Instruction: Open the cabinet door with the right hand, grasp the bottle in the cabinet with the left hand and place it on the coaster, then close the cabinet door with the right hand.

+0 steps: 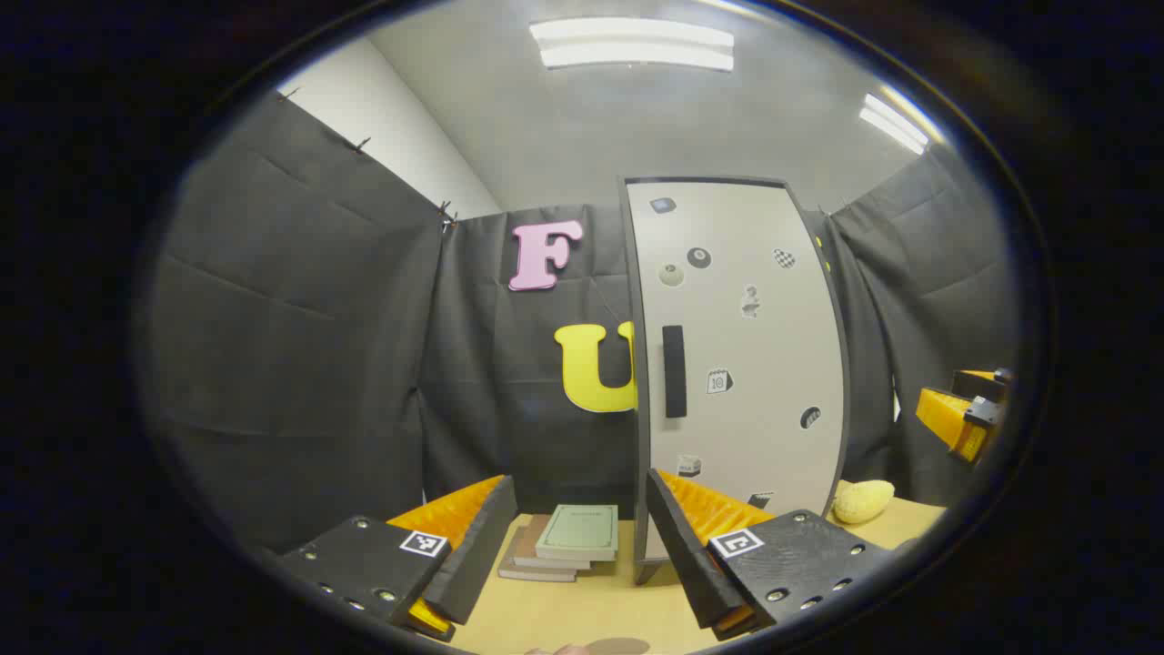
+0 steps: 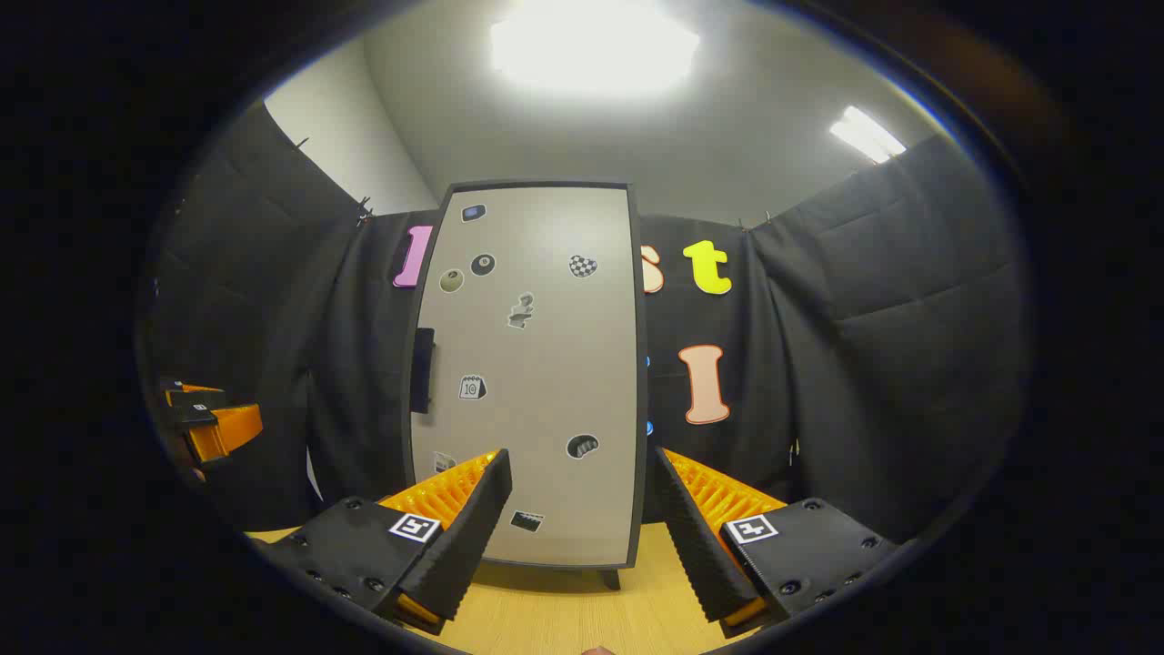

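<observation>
Before both claws — left (image 1: 580, 537), right (image 2: 582, 523), spread wide — cabinet door (image 2: 532, 373) seemingly shut, handle (image 2: 422, 370) at left edge.

Black cloth walls (image 1: 300, 318), ceiling lights (image 1: 632, 44), wooden table (image 2: 564, 619)

The right gripper (image 2: 582, 528) is spread wide with nothing between its fingers, held low over the wooden table (image 2: 564, 619). Straight ahead of it stands the cabinet (image 2: 527, 373), its pale door (image 2: 546, 364) closed and dotted with small stickers. The dark handle (image 2: 422, 370) sits on the door's edge, up and to the left of the left finger. Far off to the left, near the rim of the view, the left gripper (image 2: 211, 420) shows partly against the dark cloth.
</observation>
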A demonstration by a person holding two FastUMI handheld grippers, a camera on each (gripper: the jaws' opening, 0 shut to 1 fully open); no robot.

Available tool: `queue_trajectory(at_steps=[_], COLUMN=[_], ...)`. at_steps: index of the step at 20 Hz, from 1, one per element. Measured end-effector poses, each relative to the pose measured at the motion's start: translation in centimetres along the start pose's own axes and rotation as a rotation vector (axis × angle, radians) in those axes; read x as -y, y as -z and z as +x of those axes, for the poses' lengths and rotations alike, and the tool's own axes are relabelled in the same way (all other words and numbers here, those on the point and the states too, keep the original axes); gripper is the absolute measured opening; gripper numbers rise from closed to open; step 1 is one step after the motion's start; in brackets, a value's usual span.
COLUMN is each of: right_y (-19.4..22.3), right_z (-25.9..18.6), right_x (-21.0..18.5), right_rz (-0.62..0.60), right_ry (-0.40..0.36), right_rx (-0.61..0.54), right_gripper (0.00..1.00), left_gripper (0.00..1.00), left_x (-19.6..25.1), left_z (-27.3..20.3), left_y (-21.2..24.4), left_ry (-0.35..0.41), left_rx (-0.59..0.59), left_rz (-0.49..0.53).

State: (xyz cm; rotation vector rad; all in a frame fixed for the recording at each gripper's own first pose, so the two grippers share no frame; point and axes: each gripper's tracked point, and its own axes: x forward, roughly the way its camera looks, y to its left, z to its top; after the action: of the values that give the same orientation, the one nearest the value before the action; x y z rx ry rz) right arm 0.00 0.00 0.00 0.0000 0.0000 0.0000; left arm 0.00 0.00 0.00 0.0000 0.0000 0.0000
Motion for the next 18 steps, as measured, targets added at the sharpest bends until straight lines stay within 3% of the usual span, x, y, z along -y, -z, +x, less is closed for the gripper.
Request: queue_trajectory(at_steps=[7,9,18], right_y=[0.7,0.7,1.0], right_z=[0.3,0.5,1.4], right_x=[0.7,0.8,-0.2], right_rz=[-0.006,0.0,0.015], right_ry=[0.027,0.033,0.019], right_rx=[-0.021,-0.023,-0.028], right_gripper=[0.98,0.98,0.98], left_gripper=[0.91,0.87,0.87], left_x=[0.2,0.3,-0.2], left_z=[1.4,1.7,2.2], left_y=[-0.1,-0.1,-0.2], left_ry=[0.009,0.013,0.009], left_rx=[0.011,0.011,0.015], left_rz=[0.005,0.005,0.015])
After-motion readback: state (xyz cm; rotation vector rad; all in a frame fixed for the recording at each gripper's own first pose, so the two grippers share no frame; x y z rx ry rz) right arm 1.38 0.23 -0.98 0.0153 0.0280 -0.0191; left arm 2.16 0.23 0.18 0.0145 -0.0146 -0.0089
